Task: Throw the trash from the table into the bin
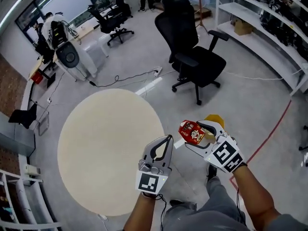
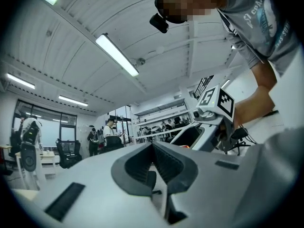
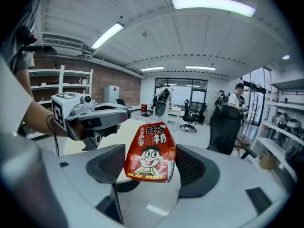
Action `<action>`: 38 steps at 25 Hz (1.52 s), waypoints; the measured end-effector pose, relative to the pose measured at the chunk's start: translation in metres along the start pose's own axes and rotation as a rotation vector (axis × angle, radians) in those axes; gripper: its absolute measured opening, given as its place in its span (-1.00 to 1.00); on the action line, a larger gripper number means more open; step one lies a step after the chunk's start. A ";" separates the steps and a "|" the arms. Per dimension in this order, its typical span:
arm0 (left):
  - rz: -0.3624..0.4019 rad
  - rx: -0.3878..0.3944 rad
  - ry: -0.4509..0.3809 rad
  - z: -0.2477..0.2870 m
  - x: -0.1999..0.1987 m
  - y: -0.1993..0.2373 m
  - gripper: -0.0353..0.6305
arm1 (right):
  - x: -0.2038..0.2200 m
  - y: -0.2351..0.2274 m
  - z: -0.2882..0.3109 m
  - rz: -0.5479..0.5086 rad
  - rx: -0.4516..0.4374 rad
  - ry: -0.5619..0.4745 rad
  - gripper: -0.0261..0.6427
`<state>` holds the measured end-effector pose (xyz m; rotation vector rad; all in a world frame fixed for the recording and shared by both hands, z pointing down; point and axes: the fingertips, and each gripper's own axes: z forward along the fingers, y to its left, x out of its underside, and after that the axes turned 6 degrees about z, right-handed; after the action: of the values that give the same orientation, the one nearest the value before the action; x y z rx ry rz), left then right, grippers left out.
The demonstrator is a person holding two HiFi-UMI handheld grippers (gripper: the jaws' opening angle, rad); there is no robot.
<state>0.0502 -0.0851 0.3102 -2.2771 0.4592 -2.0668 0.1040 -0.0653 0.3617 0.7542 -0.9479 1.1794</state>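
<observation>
Right gripper (image 1: pixel 192 135): held in the air just off the right edge of the round worktop (image 1: pixel 96 148), over the floor, not over the worktop.
Right fingers (image 3: pixel 107 164): pinching the red drink pack (image 3: pixel 150 151) from both sides, one pad against each side edge.
Red drink pack: clear of the worktop, upright between the pads, with its printed cartoon front facing the right gripper's camera.
Left gripper (image 1: pixel 168 139): at the near right rim of the worktop, beside the right gripper and apart from it.
Left fingers (image 2: pixel 137 167): pressed together at the tips, with nothing between them.
Yellow object (image 1: pixel 215 120): on the floor to the right of the worktop, just past the right gripper; mostly hidden, possibly a container, though the head view is too poor to say.
Office chair (image 1: pixel 192 52): black, standing on the floor well beyond the worktop's far right side.
</observation>
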 end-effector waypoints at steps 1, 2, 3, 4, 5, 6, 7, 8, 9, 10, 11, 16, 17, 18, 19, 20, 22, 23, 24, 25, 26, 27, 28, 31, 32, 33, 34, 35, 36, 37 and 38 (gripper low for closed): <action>-0.011 0.023 0.003 0.030 0.011 -0.014 -0.79 | 0.016 -0.029 -0.010 0.023 0.019 0.003 0.10; -0.026 0.048 0.007 0.057 0.022 -0.028 -0.79 | 0.034 -0.055 -0.018 0.048 0.039 0.011 0.10; -0.041 0.074 0.010 0.082 0.033 -0.041 -0.79 | 0.053 -0.079 -0.025 0.075 0.059 0.022 0.10; -0.054 0.100 0.014 0.107 0.045 -0.054 -0.79 | 0.071 -0.103 -0.032 0.101 0.078 0.034 0.10; -0.065 0.126 0.019 0.132 0.057 -0.067 -0.79 | 0.089 -0.125 -0.038 0.125 0.095 0.045 0.10; -0.075 0.151 0.027 0.155 0.070 -0.078 -0.79 | 0.106 -0.147 -0.043 0.147 0.111 0.054 0.10; -0.085 0.172 0.037 0.176 0.085 -0.089 -0.79 | 0.124 -0.168 -0.047 0.166 0.127 0.062 0.10; -0.095 0.192 0.047 0.196 0.101 -0.098 -0.79 | 0.142 -0.188 -0.048 0.181 0.143 0.068 0.10; -0.103 0.210 0.058 0.215 0.120 -0.107 -0.79 | 0.161 -0.207 -0.047 0.197 0.158 0.074 0.10; -0.111 0.227 0.068 0.233 0.141 -0.117 -0.79 | 0.183 -0.226 -0.046 0.215 0.171 0.079 0.10; -0.117 0.245 0.079 0.250 0.162 -0.128 -0.79 | 0.205 -0.243 -0.046 0.236 0.180 0.085 0.10; -0.139 0.311 0.143 0.313 0.270 -0.182 -0.79 | 0.315 -0.306 -0.035 0.308 0.191 0.122 0.10; -0.140 0.319 0.160 0.322 0.294 -0.188 -0.79 | 0.335 -0.316 -0.028 0.313 0.190 0.131 0.10; -0.142 0.327 0.175 0.329 0.317 -0.194 -0.79 | 0.355 -0.325 -0.020 0.319 0.191 0.140 0.10; -0.145 0.335 0.188 0.336 0.339 -0.199 -0.79 | 0.374 -0.334 -0.012 0.326 0.191 0.149 0.10; -0.149 0.342 0.200 0.341 0.360 -0.205 -0.79 | 0.392 -0.341 -0.005 0.335 0.190 0.157 0.10; -0.154 0.358 0.227 0.350 0.398 -0.216 -0.79 | 0.427 -0.353 0.010 0.356 0.183 0.175 0.10; -0.159 0.366 0.241 0.353 0.416 -0.221 -0.79 | 0.443 -0.358 0.017 0.368 0.178 0.185 0.10; -0.168 0.371 0.254 0.356 0.433 -0.225 -0.79 | 0.459 -0.362 0.024 0.380 0.174 0.195 0.10; -0.179 0.374 0.267 0.359 0.448 -0.229 -0.79 | 0.473 -0.366 0.031 0.390 0.169 0.206 0.10; -0.190 0.375 0.278 0.361 0.461 -0.232 -0.79 | 0.486 -0.369 0.038 0.399 0.163 0.215 0.10; -0.198 0.376 0.288 0.363 0.473 -0.234 -0.79 | 0.498 -0.373 0.045 0.406 0.156 0.224 0.10; -0.204 0.376 0.298 0.365 0.483 -0.236 -0.79 | 0.508 -0.376 0.050 0.412 0.150 0.232 0.10; -0.216 0.374 0.322 0.369 0.508 -0.240 -0.79 | 0.530 -0.383 0.064 0.425 0.134 0.252 0.10; -0.222 0.371 0.327 0.370 0.513 -0.240 -0.79 | 0.536 -0.385 0.068 0.430 0.130 0.257 0.11; -0.227 0.369 0.332 0.371 0.517 -0.241 -0.79 | 0.541 -0.386 0.071 0.436 0.126 0.261 0.11; -0.227 0.370 0.336 0.371 0.519 -0.241 -0.79 | 0.544 -0.387 0.073 0.441 0.122 0.264 0.11; -0.218 0.378 0.341 0.371 0.520 -0.242 -0.79 | 0.547 -0.387 0.074 0.446 0.119 0.266 0.11; -0.205 0.389 0.345 0.371 0.521 -0.242 -0.79 | 0.548 -0.387 0.075 0.450 0.116 0.268 0.11; -0.199 0.392 0.348 0.370 0.521 -0.241 -0.79 | 0.549 -0.388 0.076 0.452 0.113 0.268 0.11; -0.207 0.383 0.350 0.370 0.521 -0.240 -0.79 | 0.548 -0.389 0.077 0.454 0.111 0.267 0.11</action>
<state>0.4971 -0.0435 0.8246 -1.8197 -0.1686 -2.4055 0.5227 0.0026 0.8880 0.4599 -0.8562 1.6946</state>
